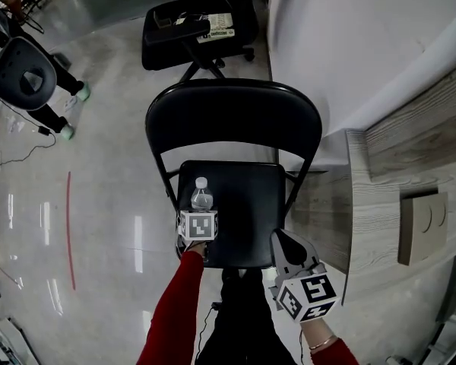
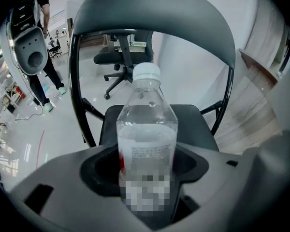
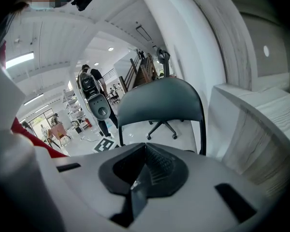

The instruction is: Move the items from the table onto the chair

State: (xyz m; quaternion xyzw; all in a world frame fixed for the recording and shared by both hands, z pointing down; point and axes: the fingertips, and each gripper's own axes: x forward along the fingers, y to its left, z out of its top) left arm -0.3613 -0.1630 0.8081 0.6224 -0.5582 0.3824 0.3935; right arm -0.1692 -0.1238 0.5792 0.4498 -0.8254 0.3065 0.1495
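While L hand-held gripper (image 2: 147,162) pinches bottle (image 2: 147,115) over chair (image 1: 247,223), R hand-held gripper (image 3: 143,170) pressed together.

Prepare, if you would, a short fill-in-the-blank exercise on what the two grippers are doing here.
1. The left gripper grips a clear water bottle that has a ___ cap.
2. Below the bottle lies the seat of a black ___ with a curved backrest.
3. The jaws of the right gripper are ___, with nothing between them.

Missing words: white; chair; shut.
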